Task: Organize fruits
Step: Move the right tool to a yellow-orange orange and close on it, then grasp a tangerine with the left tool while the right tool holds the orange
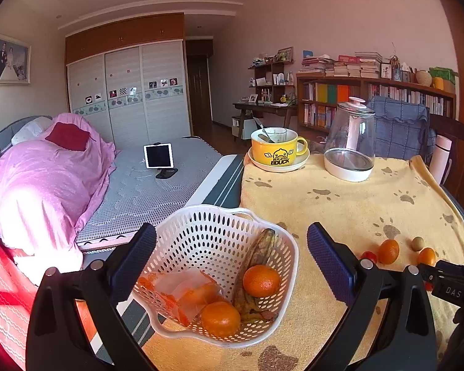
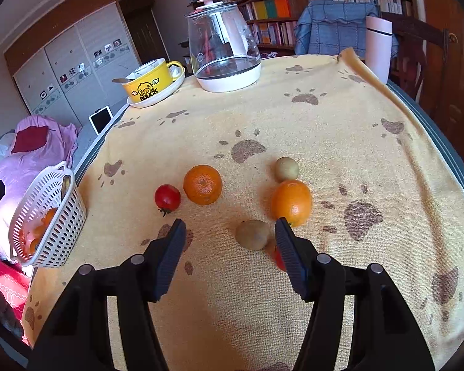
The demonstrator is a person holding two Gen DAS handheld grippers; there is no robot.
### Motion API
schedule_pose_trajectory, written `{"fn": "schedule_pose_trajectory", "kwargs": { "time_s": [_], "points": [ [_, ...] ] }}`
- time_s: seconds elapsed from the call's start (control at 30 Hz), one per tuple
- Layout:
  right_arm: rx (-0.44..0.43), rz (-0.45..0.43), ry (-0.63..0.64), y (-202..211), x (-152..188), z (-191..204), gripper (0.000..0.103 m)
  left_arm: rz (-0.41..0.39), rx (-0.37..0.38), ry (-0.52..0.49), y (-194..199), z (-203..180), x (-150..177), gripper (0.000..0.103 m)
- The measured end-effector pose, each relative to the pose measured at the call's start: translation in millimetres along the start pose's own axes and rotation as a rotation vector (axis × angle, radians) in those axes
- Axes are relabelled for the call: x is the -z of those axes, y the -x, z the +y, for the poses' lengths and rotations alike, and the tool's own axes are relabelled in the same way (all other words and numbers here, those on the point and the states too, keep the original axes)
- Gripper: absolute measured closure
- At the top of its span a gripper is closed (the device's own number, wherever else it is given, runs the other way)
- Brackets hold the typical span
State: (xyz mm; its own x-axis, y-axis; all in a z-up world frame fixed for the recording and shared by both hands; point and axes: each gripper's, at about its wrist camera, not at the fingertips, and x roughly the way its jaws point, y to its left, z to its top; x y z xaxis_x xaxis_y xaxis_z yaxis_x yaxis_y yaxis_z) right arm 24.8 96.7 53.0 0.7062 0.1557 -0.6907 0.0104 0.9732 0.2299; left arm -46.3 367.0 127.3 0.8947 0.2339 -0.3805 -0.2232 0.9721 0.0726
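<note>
While your left tool waits spread above the basket, your right tool, spread and empty, needs lowering around the kiwi just ahead.

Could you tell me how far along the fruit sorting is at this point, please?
Partly done. The white basket already holds two oranges, a spotted banana and a plastic bag. Nothing is in hand: the left tongs and the right tongs are both open and empty. Still on the towel: two oranges, two kiwis, a tomato, and something red half hidden behind the right tongs.
</note>
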Motion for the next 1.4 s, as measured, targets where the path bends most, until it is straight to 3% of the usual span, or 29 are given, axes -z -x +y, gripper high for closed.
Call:
{"fn": "schedule_pose_trajectory", "kwargs": {
  "time_s": [0.3,0.43,0.9,1.2,1.4],
  "points": [
    [0.078,-0.006,-0.04,-6.3,-10.4,-31.7,0.047,-0.001,0.017,-0.015,2.4,-6.4,1.2,0.004],
    [0.086,0.011,-0.024,-16.9,-17.7,-32.3,0.055,-0.002,0.024,-0.024,3.2,-8.2,1.4,0.004],
    [0.136,0.085,0.014,-57.9,-23.9,-30.6,0.065,0.0,0.04,-0.04,4.1,-16.5,2.9,0.004],
    [0.106,0.084,-0.008,-46.8,-19.5,-42.1,0.065,0.023,0.078,-0.064,1.9,-32.0,9.2,0.004],
    [0.122,0.052,-0.013,-28.8,-15.7,-62.4,0.065,0.071,0.159,-0.101,1.2,-61.9,20.3,0.004]
  ]
}}
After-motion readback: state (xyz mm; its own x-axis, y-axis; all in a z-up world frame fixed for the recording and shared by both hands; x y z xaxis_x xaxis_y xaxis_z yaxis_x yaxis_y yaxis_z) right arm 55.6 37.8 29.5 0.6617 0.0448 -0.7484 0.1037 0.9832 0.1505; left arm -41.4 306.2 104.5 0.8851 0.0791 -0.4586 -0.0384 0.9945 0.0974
